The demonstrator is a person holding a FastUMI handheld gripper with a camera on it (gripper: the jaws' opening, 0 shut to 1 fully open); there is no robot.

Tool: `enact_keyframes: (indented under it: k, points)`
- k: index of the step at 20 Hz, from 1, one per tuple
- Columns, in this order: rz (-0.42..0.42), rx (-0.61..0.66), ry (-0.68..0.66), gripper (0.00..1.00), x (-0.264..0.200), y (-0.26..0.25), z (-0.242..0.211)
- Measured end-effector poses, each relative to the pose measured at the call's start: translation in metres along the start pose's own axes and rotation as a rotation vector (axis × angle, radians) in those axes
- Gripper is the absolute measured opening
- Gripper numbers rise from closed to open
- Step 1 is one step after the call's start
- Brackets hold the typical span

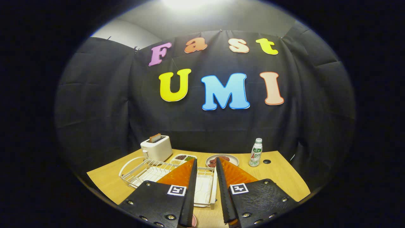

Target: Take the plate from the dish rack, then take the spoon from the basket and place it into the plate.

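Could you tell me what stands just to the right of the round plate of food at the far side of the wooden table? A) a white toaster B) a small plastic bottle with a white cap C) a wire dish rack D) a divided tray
B: the small white-capped plastic bottle stands upright right of the round plate of food, beyond the gripper's open, empty fingers.

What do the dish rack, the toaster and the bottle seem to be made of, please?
The white dish rack, beneath the open tool: thin coated metal wire, judging by its rods, over a white tray. The white boxy toaster: probably smooth matte plastic. The small clear bottle: likely plastic, with a white cap and a label.
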State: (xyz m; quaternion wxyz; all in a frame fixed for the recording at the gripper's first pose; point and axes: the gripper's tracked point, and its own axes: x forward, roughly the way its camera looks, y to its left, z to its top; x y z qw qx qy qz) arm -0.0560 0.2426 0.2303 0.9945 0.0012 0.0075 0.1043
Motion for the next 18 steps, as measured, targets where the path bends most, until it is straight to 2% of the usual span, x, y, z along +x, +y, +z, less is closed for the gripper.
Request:
enact_keyframes:
  k: [3, 8, 10, 12, 14, 15, 17, 18]
  points:
    - [-0.045, -0.003, -0.03, 0.36, -0.004, -0.005, 0.02]
    - [-0.075, 0.006, -0.045, 0.37, -0.011, -0.005, 0.036]
    - [-0.086, -0.003, -0.056, 0.41, -0.012, -0.008, 0.04]
    - [-0.085, -0.018, -0.061, 0.57, -0.014, -0.008, 0.043]
    - [-0.08, -0.027, -0.066, 0.62, -0.016, -0.008, 0.046]
    - [-0.076, -0.025, -0.07, 0.73, -0.016, -0.008, 0.047]
    - [-0.077, -0.014, -0.073, 0.83, -0.016, -0.012, 0.047]
    - [-0.081, -0.009, -0.071, 0.83, -0.016, -0.014, 0.045]
